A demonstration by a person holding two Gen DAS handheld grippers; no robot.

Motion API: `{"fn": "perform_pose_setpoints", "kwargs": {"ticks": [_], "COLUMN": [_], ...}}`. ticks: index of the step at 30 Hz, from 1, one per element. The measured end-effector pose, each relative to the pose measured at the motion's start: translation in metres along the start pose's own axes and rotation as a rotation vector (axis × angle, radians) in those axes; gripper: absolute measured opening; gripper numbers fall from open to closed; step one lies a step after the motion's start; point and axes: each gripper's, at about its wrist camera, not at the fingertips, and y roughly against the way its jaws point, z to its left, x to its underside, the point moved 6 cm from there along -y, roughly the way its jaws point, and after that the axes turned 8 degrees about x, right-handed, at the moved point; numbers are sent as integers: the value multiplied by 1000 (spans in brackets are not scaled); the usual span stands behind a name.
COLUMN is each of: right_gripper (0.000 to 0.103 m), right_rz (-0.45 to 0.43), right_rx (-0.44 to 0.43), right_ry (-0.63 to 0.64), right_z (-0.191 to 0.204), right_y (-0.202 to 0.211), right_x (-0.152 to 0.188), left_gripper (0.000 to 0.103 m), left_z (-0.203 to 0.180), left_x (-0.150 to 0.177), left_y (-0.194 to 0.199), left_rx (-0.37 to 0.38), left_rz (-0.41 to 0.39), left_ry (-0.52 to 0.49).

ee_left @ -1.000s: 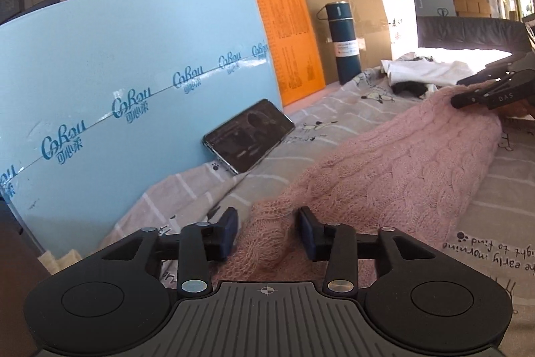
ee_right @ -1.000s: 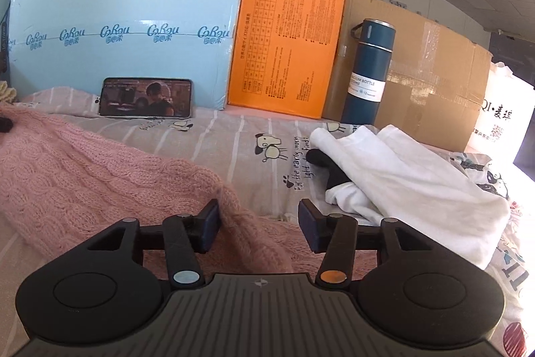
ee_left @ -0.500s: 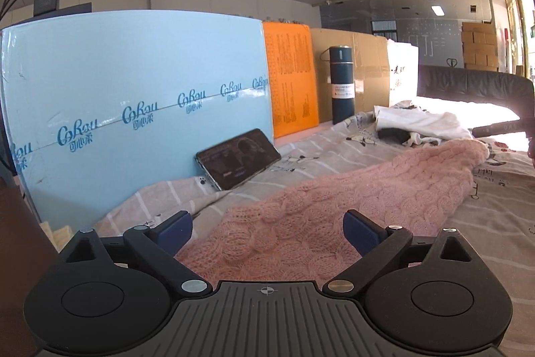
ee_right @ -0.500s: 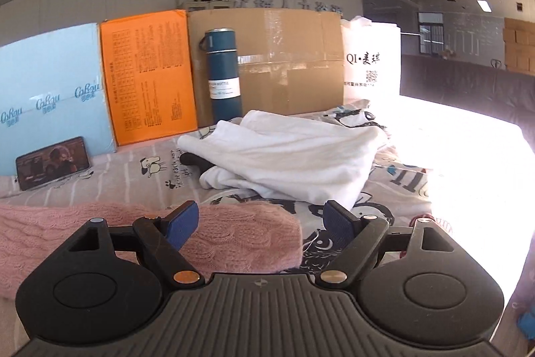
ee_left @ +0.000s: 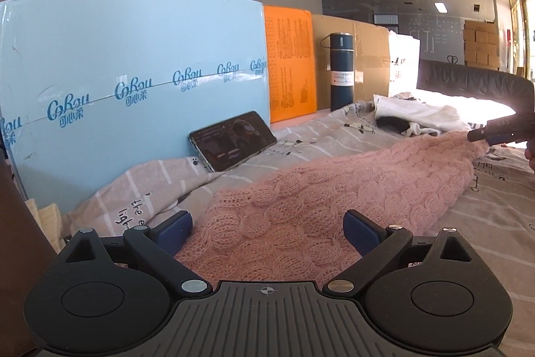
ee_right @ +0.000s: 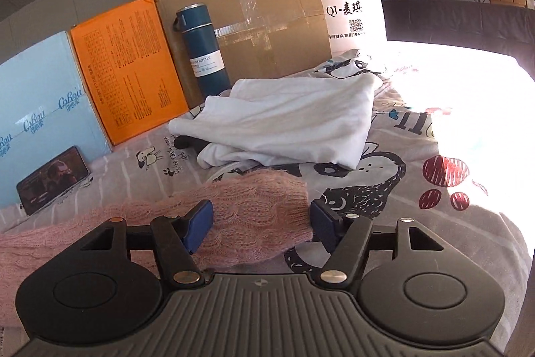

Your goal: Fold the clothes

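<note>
Okay, left to right. The left gripper (ee_left: 267,231) sits with its jaws spread wide over the near end of the pink sweater (ee_left: 334,189), knit between the pads but nothing pinched. The sweater lies in a long band across the printed bedsheet (ee_left: 485,206), running from that gripper to the right gripper (ee_right: 260,221), which straddles the ribbed cuff end (ee_right: 287,189); its jaws are closing on the knit, and the right pad does not look seated yet.

Handling guess: chunky cable knit, soft, bulky, light, zero stiffness. It will sag and stretch if lifted by one point, and the loose yarn could snag on a pad edge. I'd pinch a full fold of fabric at both ends, near the ribbing, not a single layer. The white shirt (ee_right: 284,122) behind is untouched.
</note>
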Motion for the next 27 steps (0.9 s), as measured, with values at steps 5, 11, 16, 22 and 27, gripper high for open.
{"fn": "perform_pose_setpoints", "kwargs": {"ticks": [5,11,16,22,27], "right_gripper": [9,6,6,6,75], "right_rz": [1,-139,-142,8,15], "right_rx": [2,-24,-6,55,96], "right_ry": [61,111,82,22,-150], "right_z": [11,30,31,12,-9], "right_y": [-4,4,-13,-47,-19], "right_x": [-5,-46,-62,-31,-21], "left_gripper": [99,99,99,99,99], "left_z": [2,3,5,6,7], "left_x": [1,1,2,3,3], "left_y": [-1,-2,-2,-3,-4], "left_rx": [2,7,9,12,13], "left_rz": [6,10,15,20,26], "left_ry": [16,24,31,39,43]}}
